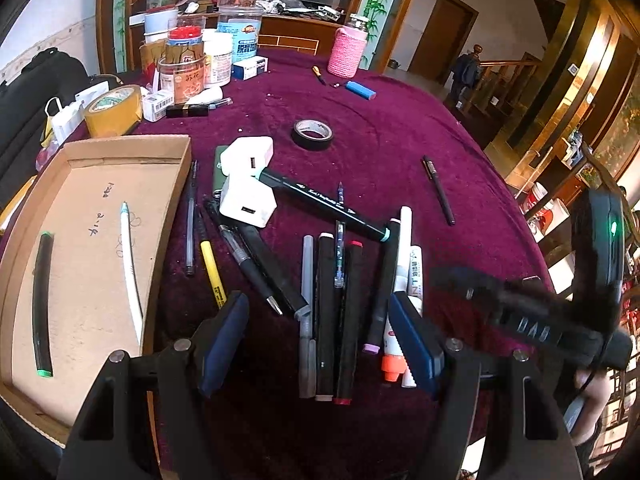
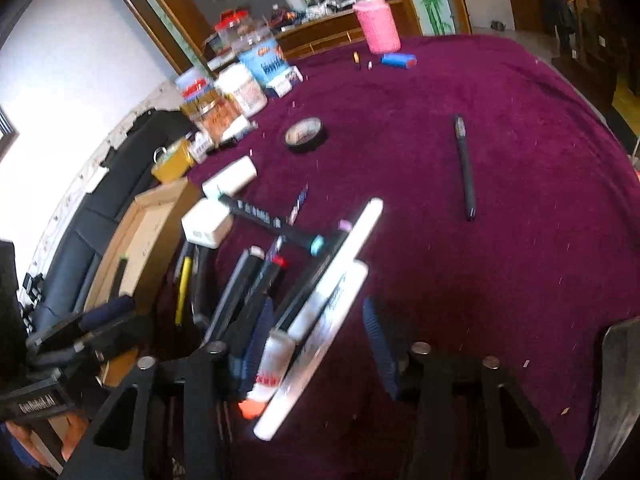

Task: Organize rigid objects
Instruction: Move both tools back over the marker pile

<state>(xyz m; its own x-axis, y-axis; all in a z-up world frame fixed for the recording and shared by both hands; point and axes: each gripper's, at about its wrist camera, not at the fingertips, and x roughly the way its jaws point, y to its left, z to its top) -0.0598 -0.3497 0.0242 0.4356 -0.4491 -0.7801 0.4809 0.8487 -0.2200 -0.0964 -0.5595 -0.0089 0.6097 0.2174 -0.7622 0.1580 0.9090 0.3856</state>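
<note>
Closing in on the white markers [image 2: 320,312] with the right gripper [image 2: 320,344], whose jaws are standing apart around them, not yet pressing.

The left gripper [image 1: 320,340] is hanging apart over the pen pile [image 1: 340,300], holding nothing. I think the right one should be catching only one marker, then carrying it to the cardboard tray [image 1: 168,184]. The purple tablecloth [image 1: 400,140] is soft; jars are crowding the far edge.

From my left camera the cardboard tray [image 1: 96,240] sits at the tabletop's [image 1: 400,120] left edge with two pens inside, the heap of pens [image 1: 340,300] lies just right of it, the two chargers [image 1: 246,184] behind them, and the tape roll [image 1: 312,133] farther back.
</note>
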